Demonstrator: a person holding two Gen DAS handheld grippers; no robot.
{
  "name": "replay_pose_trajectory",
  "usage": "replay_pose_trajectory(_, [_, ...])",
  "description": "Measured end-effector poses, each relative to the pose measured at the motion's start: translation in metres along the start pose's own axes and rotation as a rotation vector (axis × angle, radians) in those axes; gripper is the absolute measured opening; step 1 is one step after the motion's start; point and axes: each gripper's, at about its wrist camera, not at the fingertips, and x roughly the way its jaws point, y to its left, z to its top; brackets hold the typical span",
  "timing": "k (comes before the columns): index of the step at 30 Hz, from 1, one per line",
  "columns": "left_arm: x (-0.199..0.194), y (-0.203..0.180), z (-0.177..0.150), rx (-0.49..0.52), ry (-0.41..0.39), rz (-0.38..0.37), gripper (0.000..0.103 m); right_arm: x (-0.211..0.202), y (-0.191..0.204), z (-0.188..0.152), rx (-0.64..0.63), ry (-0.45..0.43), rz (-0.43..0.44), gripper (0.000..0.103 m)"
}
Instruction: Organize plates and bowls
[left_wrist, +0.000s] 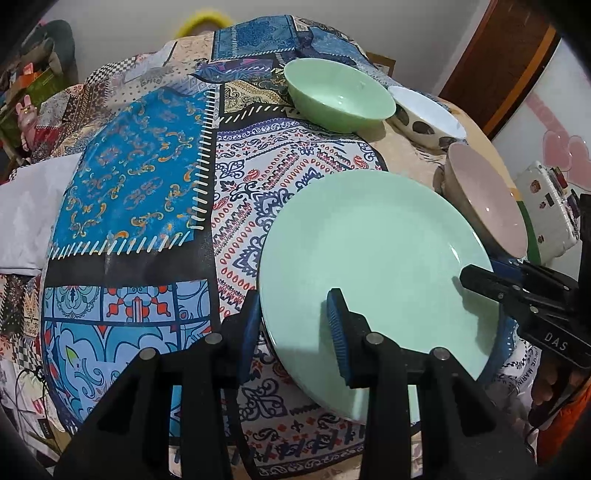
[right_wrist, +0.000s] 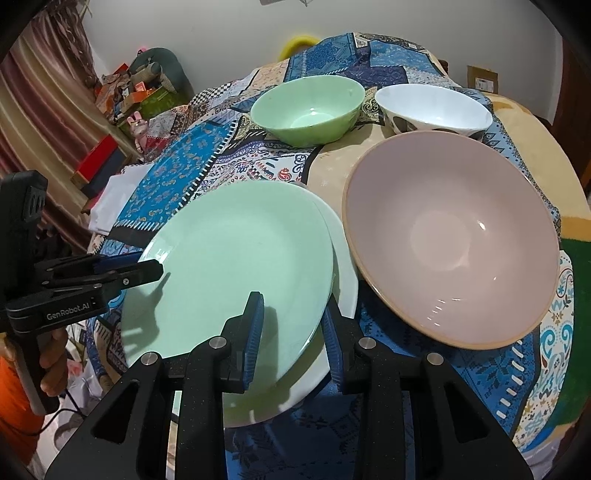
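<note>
A pale green plate is held from both sides. My left gripper is shut on its near-left rim, one pad above and one below. My right gripper is shut on the opposite rim. Each gripper shows in the other's view: the right gripper and the left gripper. A white plate lies directly under the green one, offset to the right. Beside them stands a large pink bowl. Farther back are a green bowl and a white spotted bowl.
A patchwork tablecloth covers the round table. A folded white cloth lies at its left edge, and boxes and toys crowd the floor beyond. A white case sits past the right edge. A person's hand holds the left gripper's handle.
</note>
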Motion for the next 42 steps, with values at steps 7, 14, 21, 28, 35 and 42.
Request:
replay_pose_trajectory(7, [-0.002, -0.001, 0.001, 0.004, -0.001, 0.007, 0.036, -0.004, 0.001, 0.0, -0.013, -0.02, -0.027, 0.029])
replay_pose_trajectory(14, [-0.023, -0.012, 0.007, 0.046, -0.064, 0.043, 0.036, -0.021, -0.001, 0.004, -0.032, -0.07, -0.055, 0.029])
replay_pose_trajectory(21, [-0.049, -0.035, 0.02, 0.079, -0.136, 0.033, 0.049, -0.048, -0.009, 0.008, -0.038, -0.143, -0.08, 0.029])
replay_pose_trajectory(28, [-0.064, -0.075, 0.041, 0.143, -0.209, 0.005, 0.067, -0.074, -0.032, 0.014, -0.01, -0.213, -0.119, 0.038])
replay_pose_trajectory(35, [-0.05, -0.108, 0.061, 0.19, -0.208, -0.019, 0.077, -0.094, -0.063, 0.015, 0.037, -0.268, -0.188, 0.059])
replay_pose_trajectory(42, [-0.012, -0.13, 0.075, 0.202, -0.144, -0.039, 0.081, -0.088, -0.09, 0.012, 0.063, -0.251, -0.222, 0.063])
